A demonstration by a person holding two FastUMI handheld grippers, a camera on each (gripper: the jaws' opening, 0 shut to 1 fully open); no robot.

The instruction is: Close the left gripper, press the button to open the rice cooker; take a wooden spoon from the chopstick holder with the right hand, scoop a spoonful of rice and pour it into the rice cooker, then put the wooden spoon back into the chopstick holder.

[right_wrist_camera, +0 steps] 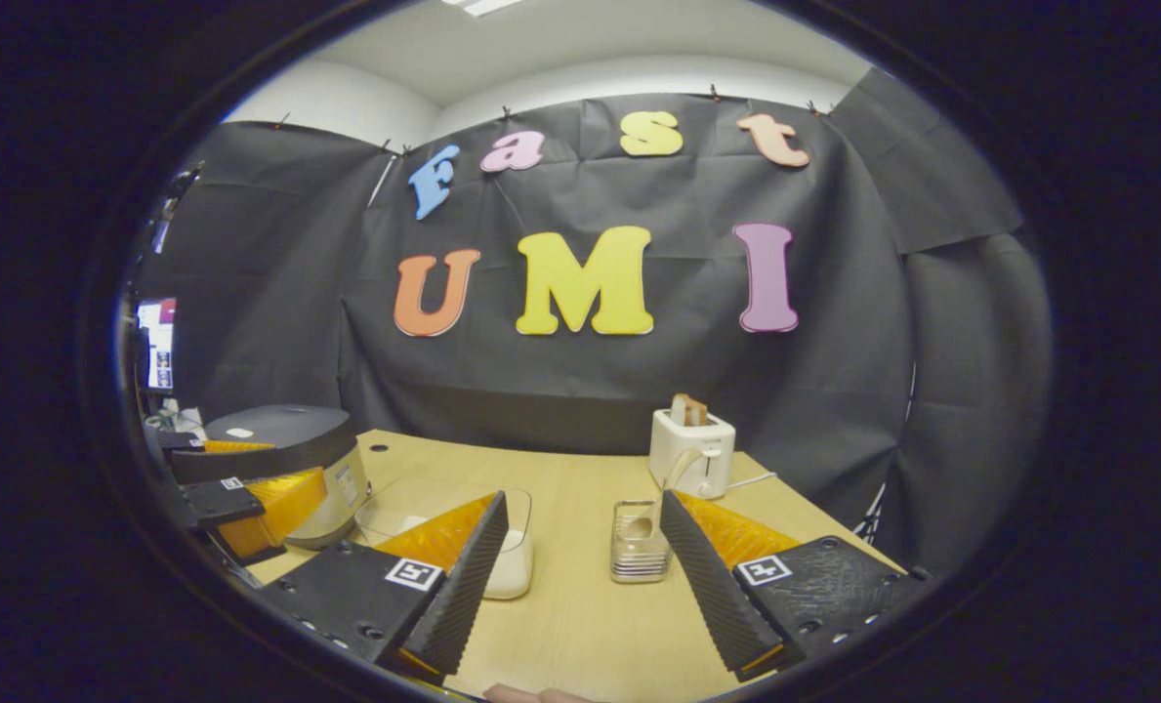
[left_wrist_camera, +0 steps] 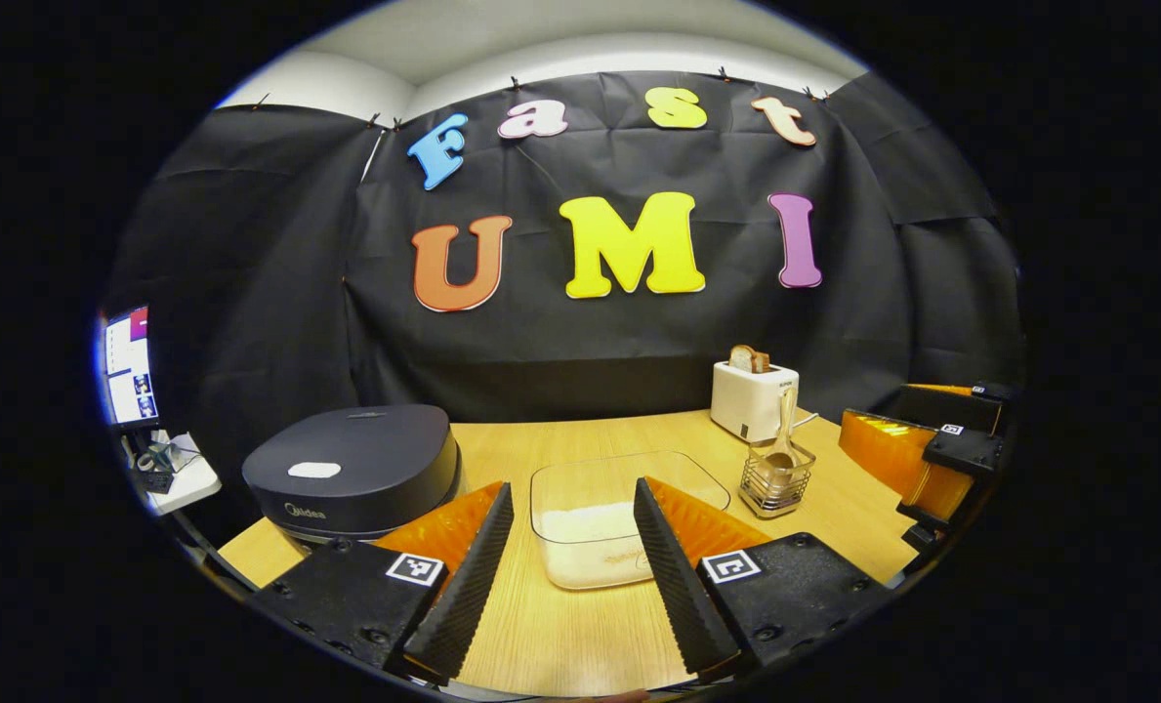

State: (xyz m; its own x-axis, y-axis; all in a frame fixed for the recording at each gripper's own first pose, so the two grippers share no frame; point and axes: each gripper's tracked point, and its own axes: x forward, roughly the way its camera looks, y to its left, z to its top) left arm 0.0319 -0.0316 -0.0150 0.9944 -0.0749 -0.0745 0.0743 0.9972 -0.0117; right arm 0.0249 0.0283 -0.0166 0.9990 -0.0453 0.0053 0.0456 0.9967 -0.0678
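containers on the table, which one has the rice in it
The clear plastic tub between the rice cooker and the chopstick holder: white rice lies in its bottom. The wire holder has just the wooden spoon; the cooker's lid is shut.

In the left gripper view the rice cooker (left_wrist_camera: 355,469) stands on the bench (left_wrist_camera: 560,625) beyond the left finger (left_wrist_camera: 468,576), lid down; the rice container (left_wrist_camera: 609,517) lies between the two fingers, just ahead of their tips, with rice in its bottom; the chopstick holder (left_wrist_camera: 777,478) stands beyond the right finger, the wooden spoon (left_wrist_camera: 783,434) upright in it; the toaster (left_wrist_camera: 753,398) sits behind the holder, near the booth wall, a slice in its slot; the right gripper (left_wrist_camera: 941,459) hangs at the far right, beside the holder; a monitor (left_wrist_camera: 129,366) stands off the bench, left of the cooker.
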